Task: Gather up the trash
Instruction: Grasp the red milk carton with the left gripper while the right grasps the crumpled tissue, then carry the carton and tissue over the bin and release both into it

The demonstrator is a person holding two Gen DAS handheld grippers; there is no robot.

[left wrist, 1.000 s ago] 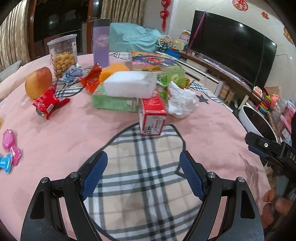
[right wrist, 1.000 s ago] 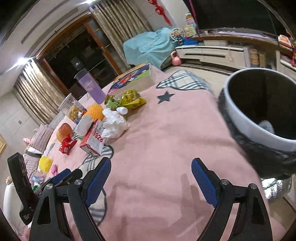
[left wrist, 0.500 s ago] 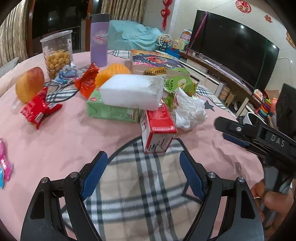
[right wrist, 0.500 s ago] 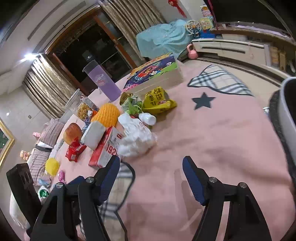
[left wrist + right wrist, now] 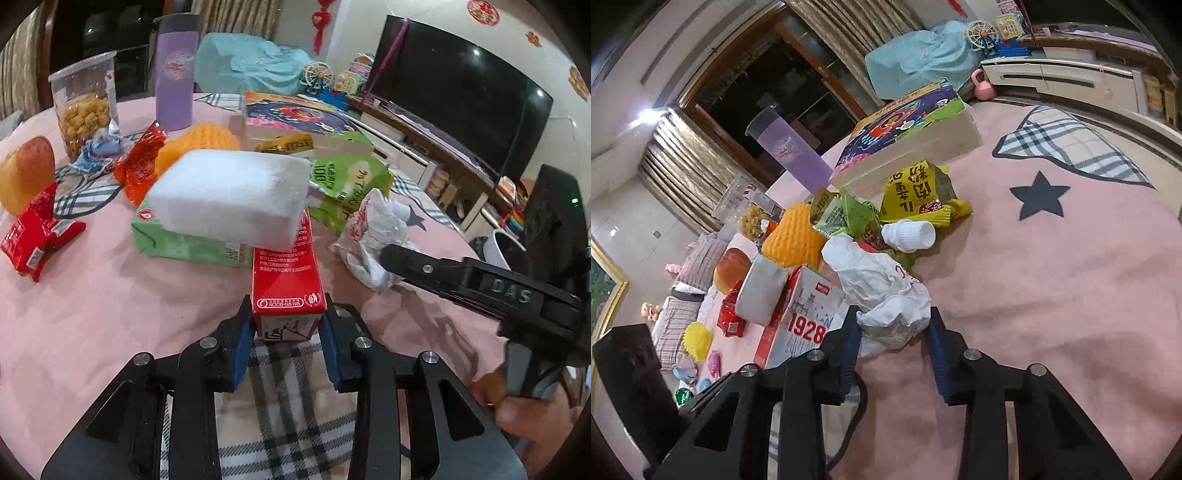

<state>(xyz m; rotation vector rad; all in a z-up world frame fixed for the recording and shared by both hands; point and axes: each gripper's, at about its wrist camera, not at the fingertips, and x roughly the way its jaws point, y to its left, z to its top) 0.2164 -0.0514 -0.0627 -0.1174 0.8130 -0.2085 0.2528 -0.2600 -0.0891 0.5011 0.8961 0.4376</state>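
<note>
Pink tablecloth point(image 5: 92, 314): left gripper point(image 5: 286, 334) just closed on stiff light red milk carton point(image 5: 286, 288); right gripper point(image 5: 892, 332) just closed on soft crumpled white paper point(image 5: 882, 288).

Foam block point(image 5: 231, 197) rests on two cartons point(image 5: 286, 284); crumpled paper point(image 5: 373, 240) lies just right.

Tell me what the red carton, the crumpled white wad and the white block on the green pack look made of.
Red carton: glossy coated paperboard, with sharp folded edges and print. Crumpled white wad: probably thin paper or plastic film, creased, matte, with red print. White block: looks like foam, grainy matte surface, rounded corners.
</note>
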